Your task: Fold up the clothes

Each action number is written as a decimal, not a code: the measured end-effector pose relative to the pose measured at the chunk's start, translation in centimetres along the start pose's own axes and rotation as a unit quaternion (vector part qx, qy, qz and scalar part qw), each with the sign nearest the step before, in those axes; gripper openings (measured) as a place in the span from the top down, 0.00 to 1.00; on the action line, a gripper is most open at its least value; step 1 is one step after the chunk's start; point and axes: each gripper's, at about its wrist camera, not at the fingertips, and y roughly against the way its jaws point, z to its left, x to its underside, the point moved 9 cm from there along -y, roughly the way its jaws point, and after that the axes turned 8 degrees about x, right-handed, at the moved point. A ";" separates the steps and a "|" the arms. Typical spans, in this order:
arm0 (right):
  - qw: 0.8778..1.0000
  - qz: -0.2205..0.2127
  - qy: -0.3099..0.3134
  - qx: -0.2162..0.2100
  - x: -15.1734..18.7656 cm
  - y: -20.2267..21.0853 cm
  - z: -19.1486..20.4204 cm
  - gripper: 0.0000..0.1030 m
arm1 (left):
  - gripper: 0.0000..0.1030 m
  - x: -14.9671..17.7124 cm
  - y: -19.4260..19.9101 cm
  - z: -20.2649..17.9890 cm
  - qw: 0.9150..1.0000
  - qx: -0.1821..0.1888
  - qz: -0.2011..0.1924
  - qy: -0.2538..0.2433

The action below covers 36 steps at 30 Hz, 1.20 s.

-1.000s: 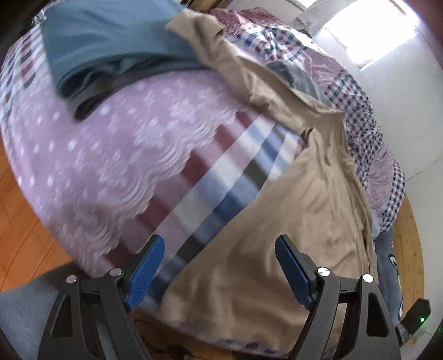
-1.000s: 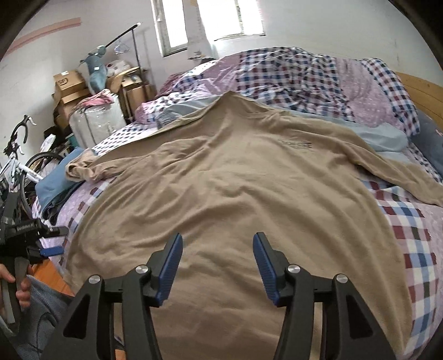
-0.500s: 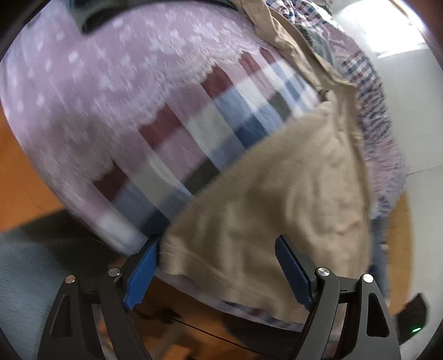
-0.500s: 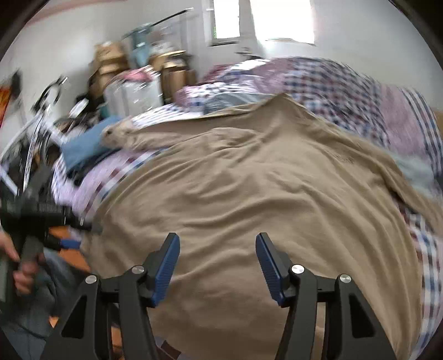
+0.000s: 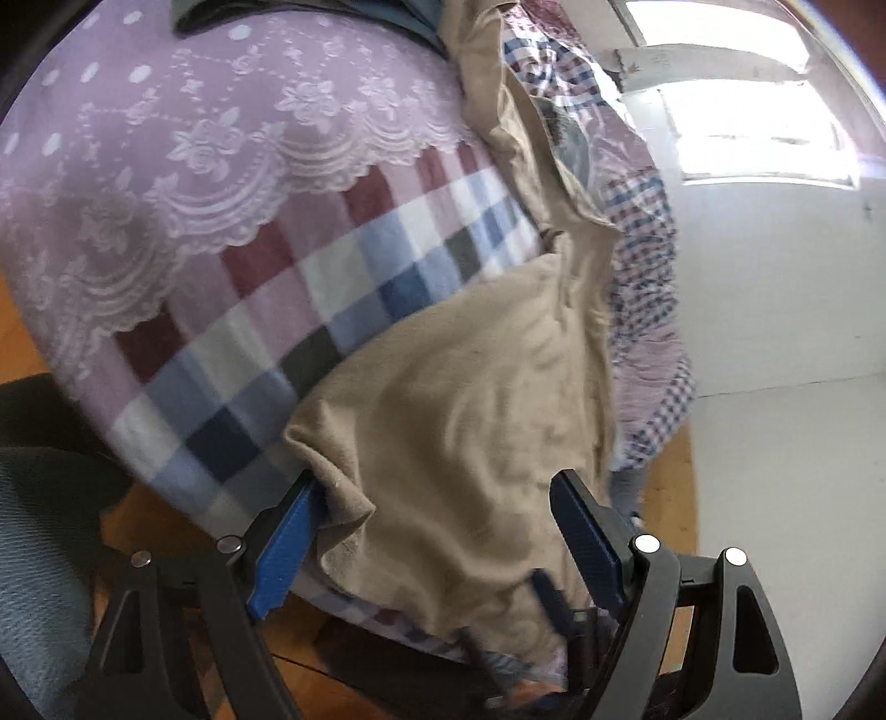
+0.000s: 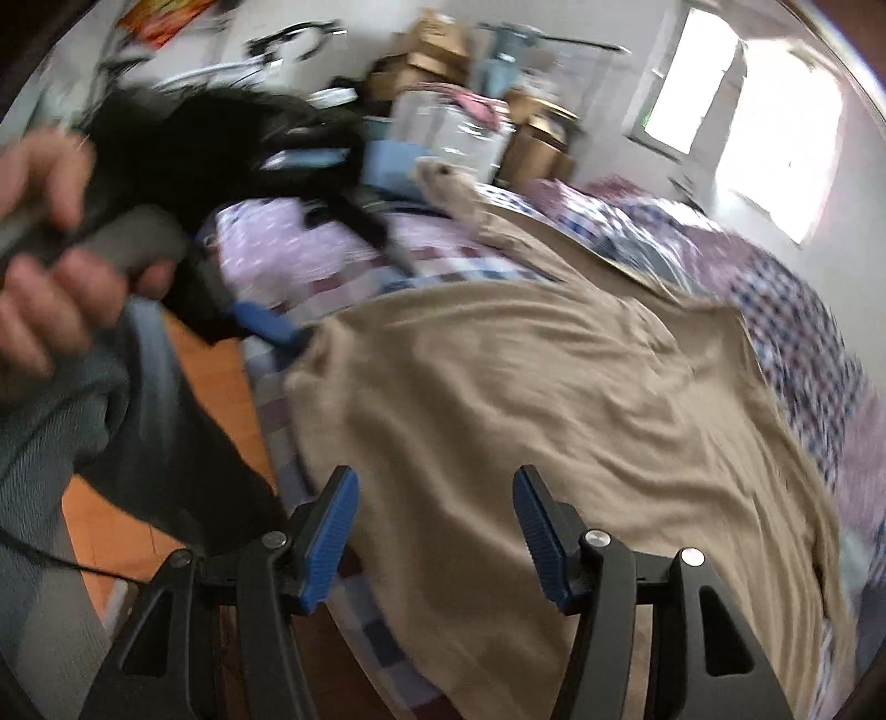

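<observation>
A tan long-sleeved shirt (image 6: 554,399) lies spread flat on the bed, its hem hanging over the near edge. In the left wrist view the shirt (image 5: 470,387) has its lower left hem corner between the fingers of my left gripper (image 5: 437,531), which is wide open; the cloth rests against the left pad and is not pinched. My right gripper (image 6: 434,531) is open just above the hem further right, with tan cloth under the gap. In the right wrist view the left gripper (image 6: 293,249) sits at the shirt's corner, held by a hand (image 6: 50,238).
The bed has a plaid sheet (image 5: 332,288) and a pink lace cover (image 5: 194,138). Folded blue clothes (image 6: 393,166) lie at the bed's far left corner. Cardboard boxes (image 6: 432,44), a clear bin (image 6: 448,133) and a bicycle stand behind. Wooden floor (image 6: 210,387) runs below the edge.
My left gripper dropped to the bed's edge and now straddles the shirt's hem corner. My right gripper swung left along the hem and rolled, bringing the left gripper and hand close in its view.
</observation>
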 end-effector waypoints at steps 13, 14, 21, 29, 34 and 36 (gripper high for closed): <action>0.996 -0.053 0.070 0.001 -1.9 -2.5 5.9 0.40 | 0.18 0.3 1.1 -0.6 0.998 0.054 0.002 0.027; 0.996 -0.051 0.075 0.006 -1.9 -2.9 6.2 0.40 | 0.18 0.3 1.2 -0.7 0.998 0.062 0.001 0.028; 0.996 -0.047 0.072 0.036 -3.0 -5.3 6.3 0.54 | 0.18 -0.4 0.9 -0.4 0.996 0.080 -0.004 0.050; 0.996 -0.048 0.072 0.028 -3.8 -4.7 6.3 0.98 | 0.19 0.8 0.9 2.5 0.998 0.003 0.019 0.058; 0.995 -0.060 0.073 0.025 -4.3 -4.0 6.5 0.98 | 0.39 0.8 0.7 2.5 0.998 -0.003 0.017 0.058; 0.995 -0.061 0.078 0.025 -4.1 -4.0 6.7 0.98 | 0.55 0.8 0.7 2.8 0.998 -0.006 0.015 0.062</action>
